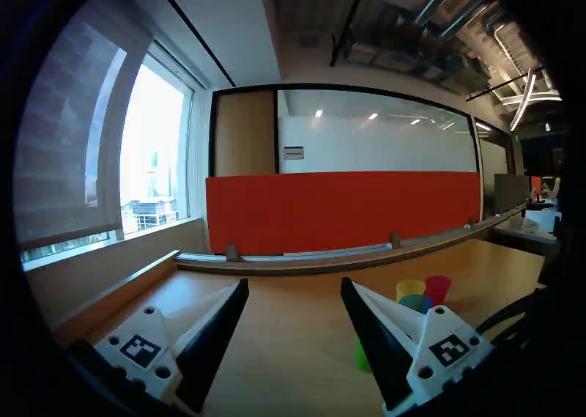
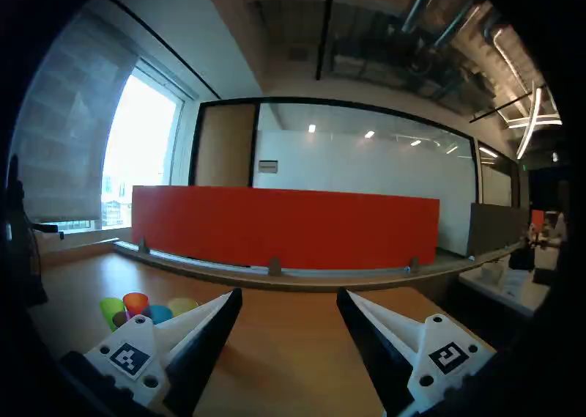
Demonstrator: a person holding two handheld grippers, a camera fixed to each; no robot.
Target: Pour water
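The biggest thing here is the wooden desk [image 1: 293, 344], bare across the middle with loads of open top ahead of both tools. Its far edge meets a long red divider panel [image 1: 344, 212] sitting on a rail. A bright window [image 1: 150, 168] runs along the left side with a ledge below it. So the free room is forward as far as that panel, and sideways across the wood.

Left gripper [image 1: 293, 283]: jaws spread wide, nothing between them, just bare wood showing in the gap. Right gripper [image 2: 288, 294]: same deal, fingers wide apart and holding nothing, hovering over the desk and facing the red panel.

The cups [image 1: 416, 303] are a small bunched group of coloured plastic ones. In the left gripper view they stand on the desk off to the right, just past the right-hand finger. A green cup [image 1: 360, 358] peeks out from behind that finger, and I can't tell whether it touches. In the right gripper view the cups [image 2: 157, 313] sit off to the left, beside the left-hand finger and outside the jaws.
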